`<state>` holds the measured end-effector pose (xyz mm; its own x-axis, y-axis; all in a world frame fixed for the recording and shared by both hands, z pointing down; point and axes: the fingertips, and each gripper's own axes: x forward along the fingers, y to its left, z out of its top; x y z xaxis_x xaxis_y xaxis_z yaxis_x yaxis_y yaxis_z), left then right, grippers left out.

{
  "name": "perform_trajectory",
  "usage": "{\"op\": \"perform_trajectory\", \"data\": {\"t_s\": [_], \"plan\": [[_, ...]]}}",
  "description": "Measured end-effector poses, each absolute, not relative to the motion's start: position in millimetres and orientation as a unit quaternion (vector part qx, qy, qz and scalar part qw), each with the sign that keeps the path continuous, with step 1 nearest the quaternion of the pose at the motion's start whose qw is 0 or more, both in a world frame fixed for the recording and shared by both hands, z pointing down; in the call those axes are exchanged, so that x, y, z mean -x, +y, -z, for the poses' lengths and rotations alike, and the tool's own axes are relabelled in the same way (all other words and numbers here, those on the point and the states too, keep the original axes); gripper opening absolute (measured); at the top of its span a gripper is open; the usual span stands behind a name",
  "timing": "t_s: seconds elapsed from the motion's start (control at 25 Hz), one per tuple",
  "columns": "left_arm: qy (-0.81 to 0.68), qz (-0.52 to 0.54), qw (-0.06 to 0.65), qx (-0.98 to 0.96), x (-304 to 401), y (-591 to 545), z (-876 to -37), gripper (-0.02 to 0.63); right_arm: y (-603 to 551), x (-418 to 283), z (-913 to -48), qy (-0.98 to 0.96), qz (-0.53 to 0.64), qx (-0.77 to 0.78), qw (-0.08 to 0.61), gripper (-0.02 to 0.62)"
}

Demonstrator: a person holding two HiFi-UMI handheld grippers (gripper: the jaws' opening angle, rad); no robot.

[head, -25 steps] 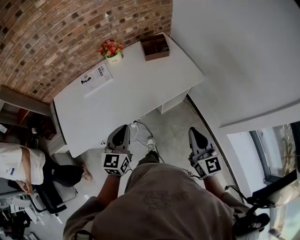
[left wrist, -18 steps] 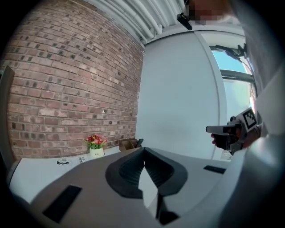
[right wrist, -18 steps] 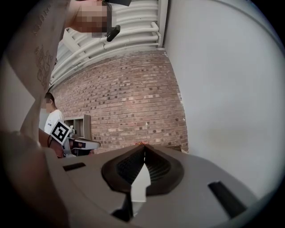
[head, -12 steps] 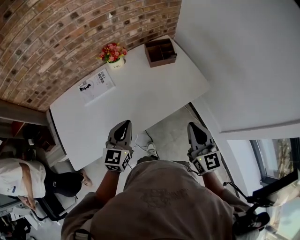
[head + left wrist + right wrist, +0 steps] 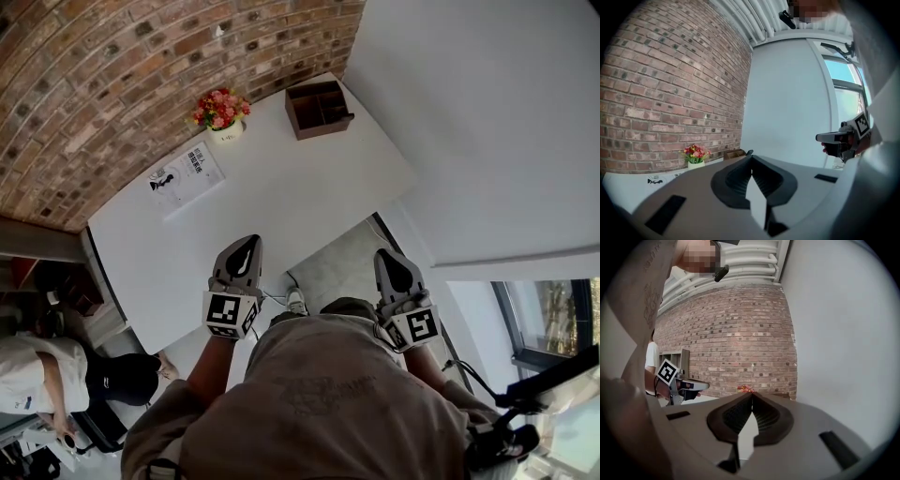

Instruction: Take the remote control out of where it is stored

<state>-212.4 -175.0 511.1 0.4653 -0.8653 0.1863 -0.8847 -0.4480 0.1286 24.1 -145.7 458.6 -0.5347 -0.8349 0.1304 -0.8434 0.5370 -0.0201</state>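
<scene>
A brown wooden organiser box (image 5: 317, 105) stands at the far right corner of the white table (image 5: 281, 197). A slim dark thing pokes out of its right side (image 5: 348, 115); I cannot tell whether it is the remote. The left gripper view shows the same box (image 5: 733, 153) far ahead. My left gripper (image 5: 246, 246) is shut and empty, its tip just over the table's near edge. My right gripper (image 5: 387, 255) is shut and empty too, held over the floor beside the table. Each gripper's own view shows its jaws meeting, the left gripper (image 5: 751, 157) and the right gripper (image 5: 752, 394).
A pot of red flowers (image 5: 221, 111) and a printed booklet (image 5: 184, 176) lie at the table's back, by the brick wall. A white wall runs along the right. A seated person (image 5: 37, 384) is at the lower left. A cable lies on the floor under the table edge.
The table has come nearer in the head view. Both grippers have moved forward with it, the left one now reaching the table's near edge. Both stay shut.
</scene>
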Motion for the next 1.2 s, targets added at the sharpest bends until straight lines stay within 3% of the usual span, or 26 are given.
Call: {"op": "perform_trajectory", "data": {"t_s": [0.64, 1.2], "plan": [[-0.503, -0.042, 0.107, -0.856, 195, -191, -505, 0.012, -161, -20, -470, -0.885, -0.022, -0.459, 0.078, 0.014], [-0.519, -0.053, 0.112, -0.845, 154, -209, -506, 0.012, -187, -59, -471, -0.895, -0.026, -0.44, 0.066, 0.012]]}}
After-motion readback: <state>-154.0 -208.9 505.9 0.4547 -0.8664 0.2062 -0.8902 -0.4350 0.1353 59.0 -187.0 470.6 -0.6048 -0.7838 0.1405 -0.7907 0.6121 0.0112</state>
